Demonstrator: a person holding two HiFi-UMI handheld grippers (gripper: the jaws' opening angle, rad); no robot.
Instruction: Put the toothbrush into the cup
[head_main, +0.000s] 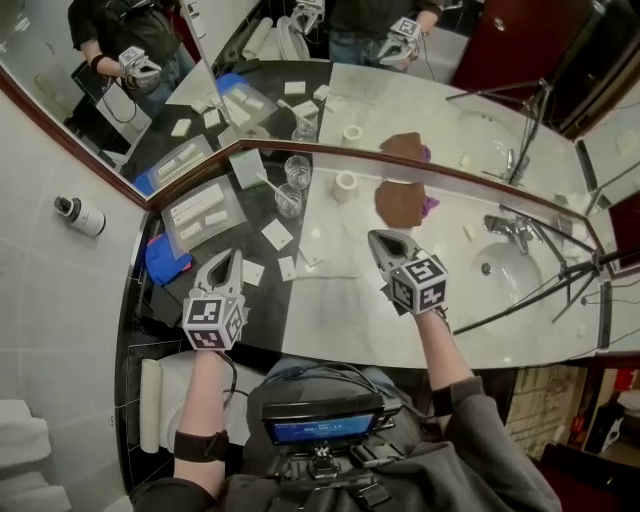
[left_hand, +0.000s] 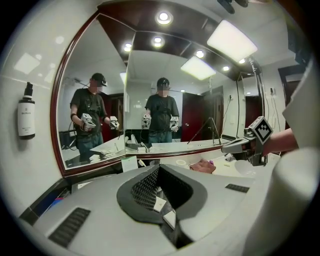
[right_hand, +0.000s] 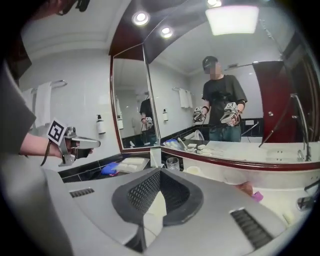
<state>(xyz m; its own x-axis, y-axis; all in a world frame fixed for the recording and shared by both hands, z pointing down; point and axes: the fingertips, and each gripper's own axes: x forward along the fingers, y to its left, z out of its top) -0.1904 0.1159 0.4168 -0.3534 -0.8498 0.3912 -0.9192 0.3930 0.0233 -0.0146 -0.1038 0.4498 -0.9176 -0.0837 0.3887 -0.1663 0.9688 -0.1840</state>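
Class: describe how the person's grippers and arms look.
The left gripper and right gripper are pale grey wedge-shaped shells with dark gridded pads, each bearing a white cube with black square markers. A black cable hangs by the left forearm, which wears a black band; the right wears a grey sleeve.

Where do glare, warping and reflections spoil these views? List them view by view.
Head view: light is even; the wood-framed wall mirror doubles the pale marble counter. Left gripper view: the round ceiling spotlight and rectangular ceiling panel blow out white, fisheye bows the mirror's frame, corners go black. Right gripper view: same fisheye and black corners; its overhead light panel glares.
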